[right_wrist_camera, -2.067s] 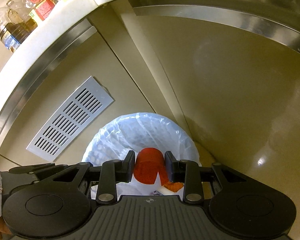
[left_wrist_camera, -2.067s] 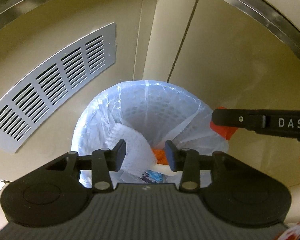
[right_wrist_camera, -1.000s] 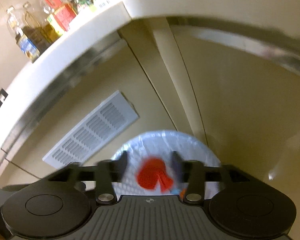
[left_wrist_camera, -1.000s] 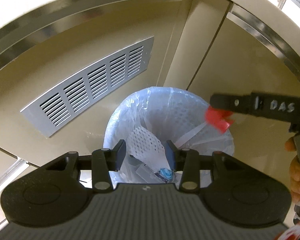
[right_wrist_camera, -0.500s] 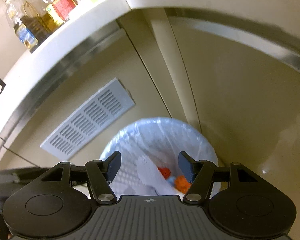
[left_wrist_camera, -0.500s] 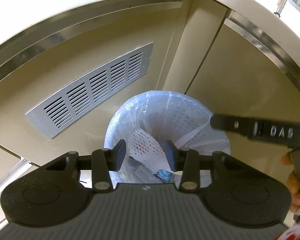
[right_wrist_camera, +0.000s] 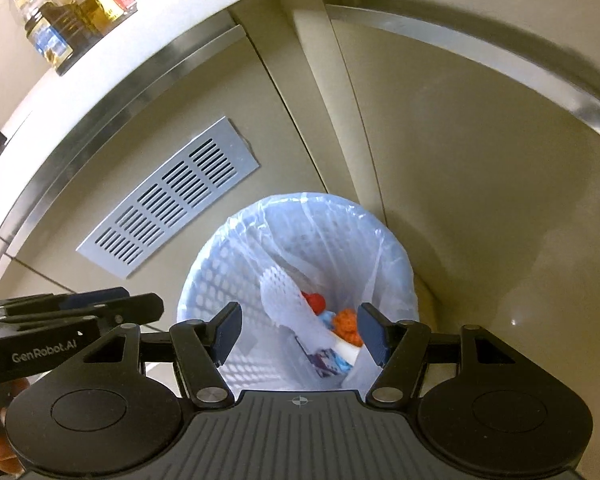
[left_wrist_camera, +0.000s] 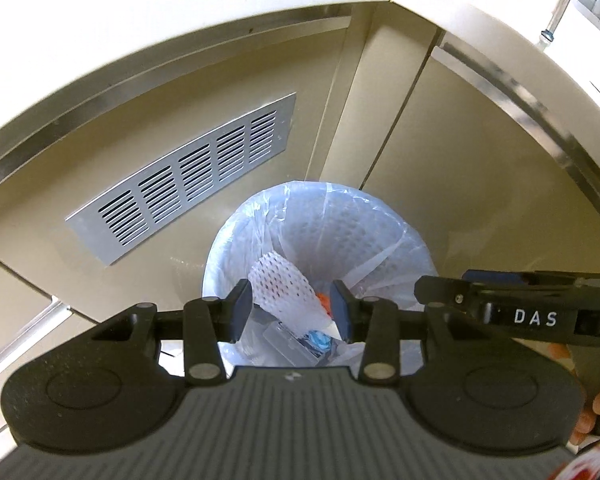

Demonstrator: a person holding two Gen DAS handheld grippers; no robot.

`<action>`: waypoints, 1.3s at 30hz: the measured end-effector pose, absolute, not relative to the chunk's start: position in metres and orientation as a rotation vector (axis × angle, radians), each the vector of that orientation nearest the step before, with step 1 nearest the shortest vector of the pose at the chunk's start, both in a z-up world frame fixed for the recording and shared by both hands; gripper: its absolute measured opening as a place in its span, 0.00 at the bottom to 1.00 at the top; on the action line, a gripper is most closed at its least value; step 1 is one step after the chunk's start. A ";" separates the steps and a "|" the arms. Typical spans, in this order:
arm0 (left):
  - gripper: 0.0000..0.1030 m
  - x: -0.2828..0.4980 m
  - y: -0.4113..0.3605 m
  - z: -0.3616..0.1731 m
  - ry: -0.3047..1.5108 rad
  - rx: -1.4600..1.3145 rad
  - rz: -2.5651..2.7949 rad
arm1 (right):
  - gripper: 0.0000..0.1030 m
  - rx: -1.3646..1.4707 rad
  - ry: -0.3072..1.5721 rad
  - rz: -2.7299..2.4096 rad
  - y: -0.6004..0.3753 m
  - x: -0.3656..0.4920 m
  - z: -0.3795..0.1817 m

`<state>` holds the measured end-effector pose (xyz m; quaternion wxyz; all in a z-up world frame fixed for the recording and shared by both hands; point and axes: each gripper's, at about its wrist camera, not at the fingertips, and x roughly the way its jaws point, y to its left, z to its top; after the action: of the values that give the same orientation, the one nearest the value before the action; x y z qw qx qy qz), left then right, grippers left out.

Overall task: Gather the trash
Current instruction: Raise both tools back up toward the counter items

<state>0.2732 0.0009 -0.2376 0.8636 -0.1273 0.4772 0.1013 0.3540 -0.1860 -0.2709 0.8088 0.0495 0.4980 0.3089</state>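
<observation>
A round perforated trash bin (left_wrist_camera: 412, 240) (right_wrist_camera: 208, 268) lined with a clear bag stands on the floor below both grippers. Inside lie a white foam net (left_wrist_camera: 278, 284) (right_wrist_camera: 280, 300), a red cup (right_wrist_camera: 314, 302), orange scraps (right_wrist_camera: 346, 324) (left_wrist_camera: 323, 300) and a blue wrapper (left_wrist_camera: 318, 338). My left gripper (left_wrist_camera: 292, 310) is open and empty above the bin. My right gripper (right_wrist_camera: 296, 332) is open wide and empty above the bin; its fingers (left_wrist_camera: 452, 296) show at the right in the left wrist view.
Beige cabinet doors meet in a corner behind the bin, with a grey vent grille (left_wrist_camera: 188, 176) (right_wrist_camera: 168, 196) on the left door. Bottles (right_wrist_camera: 60, 12) stand on the counter above. A faucet pipe (left_wrist_camera: 560, 0) shows at the top right.
My right gripper opened and let go of the red cup, which dropped into the bin. Both grippers rose a little above the bin.
</observation>
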 end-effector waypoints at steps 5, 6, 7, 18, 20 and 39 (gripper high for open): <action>0.37 0.263 -0.010 -0.222 1.007 -0.265 0.232 | 0.63 0.095 1.065 0.682 -0.194 0.346 -0.258; 0.37 0.261 -0.012 -0.218 1.009 -0.266 0.237 | 0.63 0.092 1.065 0.686 -0.195 0.344 -0.255; 0.37 0.257 -0.014 -0.215 1.010 -0.266 0.241 | 0.64 0.091 1.065 0.692 -0.196 0.343 -0.252; 0.38 0.230 -0.030 -0.167 0.986 -0.241 0.283 | 0.69 0.084 1.050 0.768 -0.213 0.320 -0.210; 0.38 0.228 -0.034 -0.157 0.971 -0.234 0.289 | 0.69 0.087 1.041 0.778 -0.215 0.317 -0.202; 0.45 0.247 -0.060 -0.083 0.789 -0.154 0.285 | 0.71 0.165 0.841 0.772 -0.249 0.333 -0.127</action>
<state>0.2471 -0.0598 -0.0825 0.9105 -0.0745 0.3826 0.1381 0.3327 -0.2493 -0.1268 0.8384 0.0781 0.3974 0.3648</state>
